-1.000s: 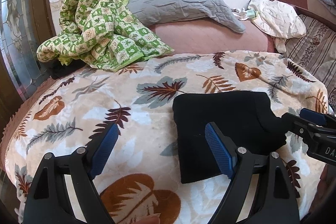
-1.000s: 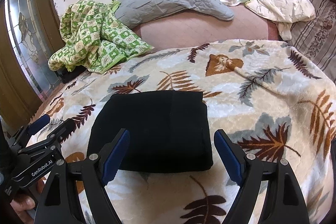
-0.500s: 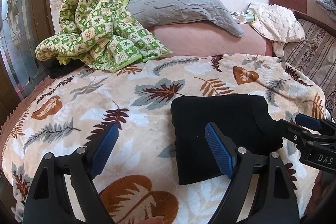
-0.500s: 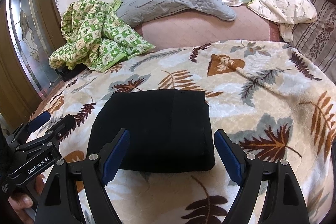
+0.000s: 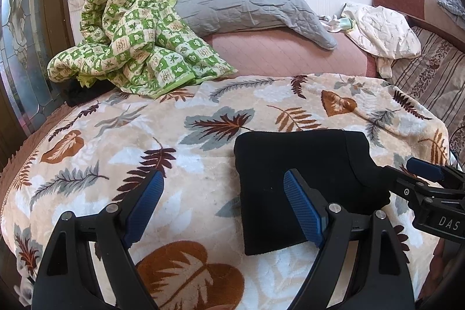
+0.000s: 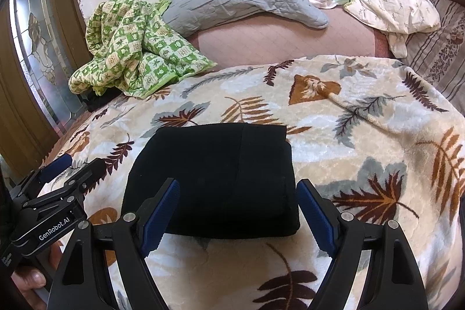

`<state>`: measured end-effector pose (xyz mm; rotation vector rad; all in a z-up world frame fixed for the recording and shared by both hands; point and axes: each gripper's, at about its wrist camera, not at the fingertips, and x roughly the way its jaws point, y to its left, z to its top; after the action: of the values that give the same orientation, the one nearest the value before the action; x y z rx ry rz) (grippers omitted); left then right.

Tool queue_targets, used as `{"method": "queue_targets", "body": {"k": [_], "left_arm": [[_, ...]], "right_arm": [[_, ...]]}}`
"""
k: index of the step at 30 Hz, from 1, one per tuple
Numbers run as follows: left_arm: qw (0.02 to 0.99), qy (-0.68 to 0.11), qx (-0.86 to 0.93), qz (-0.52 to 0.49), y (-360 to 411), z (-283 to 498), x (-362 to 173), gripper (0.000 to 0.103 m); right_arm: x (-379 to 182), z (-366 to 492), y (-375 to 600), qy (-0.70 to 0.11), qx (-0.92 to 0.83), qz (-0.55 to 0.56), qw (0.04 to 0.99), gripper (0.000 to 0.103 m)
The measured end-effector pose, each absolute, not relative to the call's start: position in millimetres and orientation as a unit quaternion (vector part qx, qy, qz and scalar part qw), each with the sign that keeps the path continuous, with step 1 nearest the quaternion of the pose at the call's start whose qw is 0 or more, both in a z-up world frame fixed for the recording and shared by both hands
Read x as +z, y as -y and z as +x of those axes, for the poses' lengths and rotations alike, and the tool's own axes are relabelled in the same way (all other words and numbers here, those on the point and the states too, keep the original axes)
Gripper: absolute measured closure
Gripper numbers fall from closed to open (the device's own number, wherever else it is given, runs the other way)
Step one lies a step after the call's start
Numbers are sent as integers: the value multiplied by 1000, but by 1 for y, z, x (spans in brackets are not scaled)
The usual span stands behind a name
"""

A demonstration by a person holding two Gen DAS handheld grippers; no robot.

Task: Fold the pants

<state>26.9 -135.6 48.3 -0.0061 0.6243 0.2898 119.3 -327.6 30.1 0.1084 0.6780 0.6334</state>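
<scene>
My left gripper hangs with its jaws spread wide and nothing between them, over the leaf blanket; its right blue pad sits in front of the pants' left edge without pressing it. My right gripper is just as wide and also holds nothing, hovering at the near edge of the pants, whose folded black bundle shows between its fingers. The pants lie flat as a compact rectangle in the middle of the blanket, nearer my side. Nothing stands between either gripper and the bundle. Farther out, a crumpled green checked quilt lies at the blanket's far left corner, a grey pillow rests against the wall behind it, and a cream cloth sits to the far right on the pink sheet. A glazed door stands at the left. Both grippers tilt downward toward the bed, side by side; each shows at the edge of the other's view. A thumb grips the left handle. I read "GenRobot.AI" on the left gripper's body and "DAS" on the right one's.
</scene>
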Motion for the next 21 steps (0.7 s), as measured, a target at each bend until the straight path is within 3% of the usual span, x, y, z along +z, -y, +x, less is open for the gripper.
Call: {"method": "queue_targets", "body": {"k": [21], "left_arm": [[941, -307, 142, -6, 136, 27, 46, 18]], "right_arm": [[31, 118, 323, -327, 310, 45, 892, 20]]}}
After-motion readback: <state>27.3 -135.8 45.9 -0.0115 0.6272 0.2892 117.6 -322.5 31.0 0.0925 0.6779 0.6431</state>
